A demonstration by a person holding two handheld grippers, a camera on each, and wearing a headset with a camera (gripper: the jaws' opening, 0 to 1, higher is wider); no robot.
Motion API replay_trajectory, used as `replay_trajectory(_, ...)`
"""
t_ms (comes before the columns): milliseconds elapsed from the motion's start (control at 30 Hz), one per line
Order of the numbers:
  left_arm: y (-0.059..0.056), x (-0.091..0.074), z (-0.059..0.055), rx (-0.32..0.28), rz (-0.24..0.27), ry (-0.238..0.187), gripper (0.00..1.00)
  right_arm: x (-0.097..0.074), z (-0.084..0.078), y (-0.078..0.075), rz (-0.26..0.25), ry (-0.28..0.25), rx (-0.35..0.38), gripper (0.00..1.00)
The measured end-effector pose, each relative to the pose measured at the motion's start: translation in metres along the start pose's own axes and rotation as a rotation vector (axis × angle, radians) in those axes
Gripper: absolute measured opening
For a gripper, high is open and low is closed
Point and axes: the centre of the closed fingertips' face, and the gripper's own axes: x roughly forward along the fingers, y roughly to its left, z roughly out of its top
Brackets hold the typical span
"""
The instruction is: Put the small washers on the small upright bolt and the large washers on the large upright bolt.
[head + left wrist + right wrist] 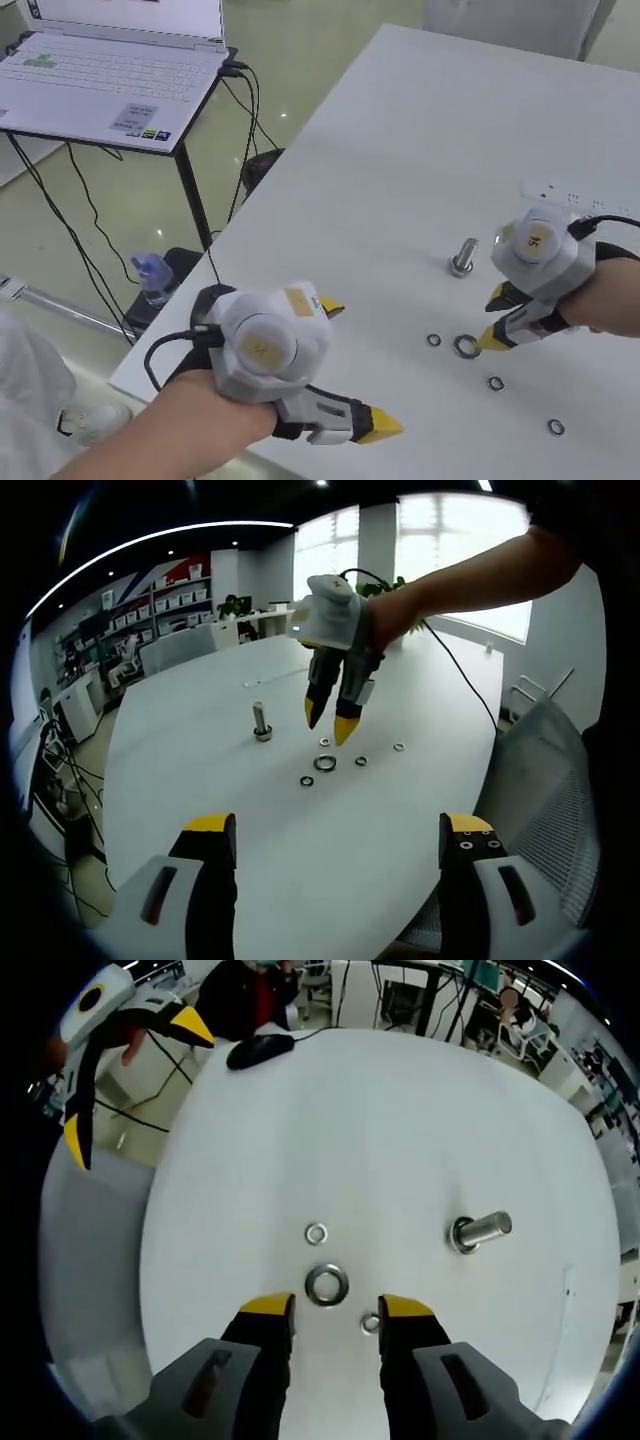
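As the right gripper [337, 1307] hangs half-open and empty, we have the large washer [327, 1284] flat on the table [400, 1110] just ahead of its jaws. Left gripper [339, 823], wide open, empty, is well farther off.

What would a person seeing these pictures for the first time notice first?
The right gripper, jaws open, hangs above a large washer lying among small washers on the white table. One upright bolt stands nearby; the open left gripper is at the table's near edge.
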Motion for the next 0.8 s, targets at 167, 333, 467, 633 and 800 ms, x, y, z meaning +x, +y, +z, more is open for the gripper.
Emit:
replay_trajectory(167, 0.000, 0.000, -0.003, 0.000, -0.005, 0.006, 0.83, 0.012, -0.002, 0.003, 0.008, 0.012, -0.010, 0.35)
replay_trajectory(333, 0.000, 0.000, -0.006, 0.005, -0.005, 0.012, 0.83, 0.028, -0.006, 0.002, 0.007, 0.021, -0.019, 0.35)
replay_trajectory(467, 0.000, 0.001, -0.010, 0.021, -0.008, 0.030, 0.83, 0.033, -0.007, 0.003, 0.005, 0.030, -0.025, 0.35)
replay_trajectory(633, 0.001, 0.001, -0.010, 0.023, -0.011, 0.028, 0.83, 0.037, -0.009, 0.005, 0.000, 0.046, -0.033, 0.35)
replay_trajectory(800, 0.002, 0.000, -0.009, 0.023, -0.012, 0.028, 0.82, 0.039, -0.009, 0.002, -0.003, 0.040, -0.027, 0.35)
